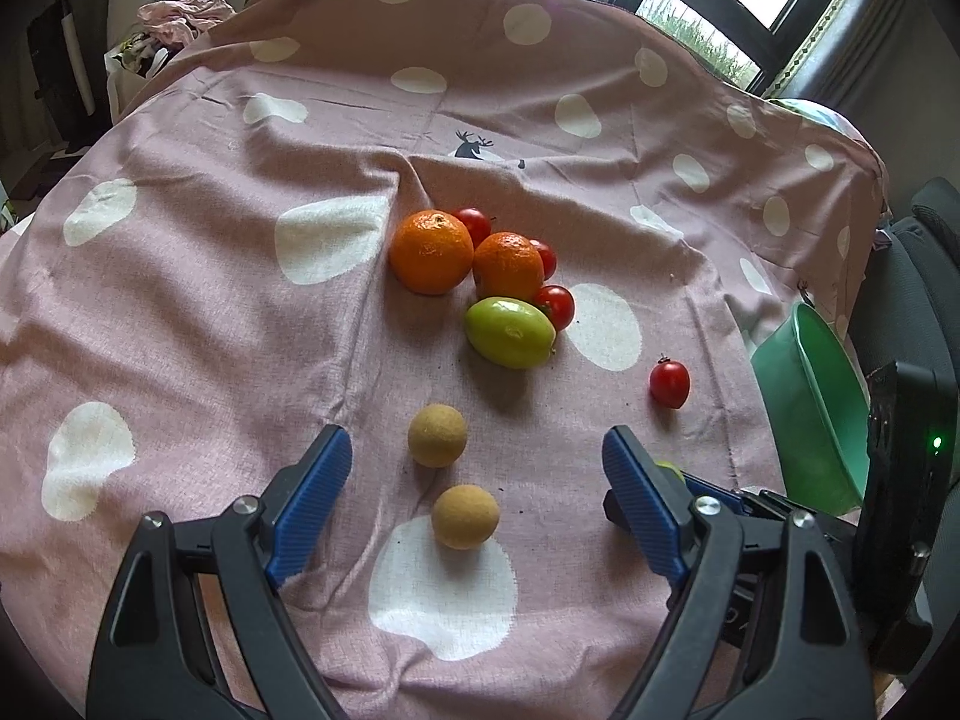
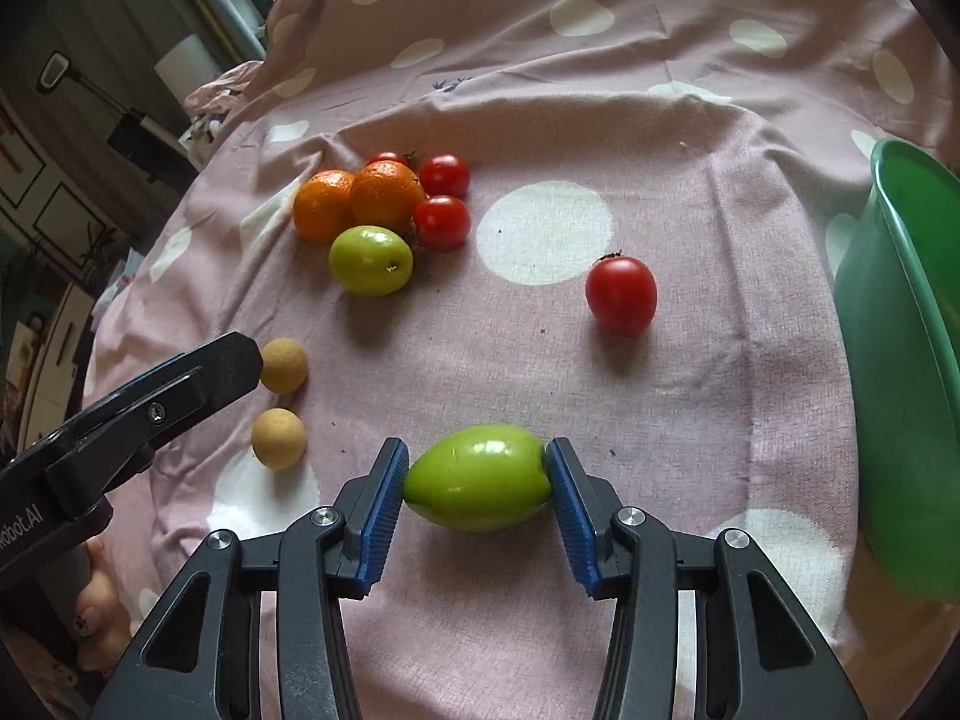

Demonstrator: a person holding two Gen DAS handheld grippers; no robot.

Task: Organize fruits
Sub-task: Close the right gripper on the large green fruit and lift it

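My right gripper [image 2: 477, 450] is shut on a green oval fruit [image 2: 477, 486], its blue pads pressing both ends just above the pink dotted cloth [image 2: 690, 360]. My left gripper [image 1: 477, 441] stands open over two tan round fruits [image 1: 437, 435] [image 1: 465, 516], touching neither. Farther back lies a cluster of two oranges [image 1: 431, 252] [image 1: 509, 265], a second green fruit [image 1: 510, 331] and three cherry tomatoes [image 1: 555, 305]. One cherry tomato [image 2: 621, 295] lies alone to the right. In the right wrist view a left finger [image 2: 228, 366] reaches in beside a tan fruit [image 2: 283, 365].
A green plastic basin [image 2: 900, 360] stands at the cloth's right edge, also in the left wrist view as the basin [image 1: 810, 408]. A person's hand [image 2: 96, 612] shows at the lower left. Windows and clutter lie beyond the cloth's far edge.
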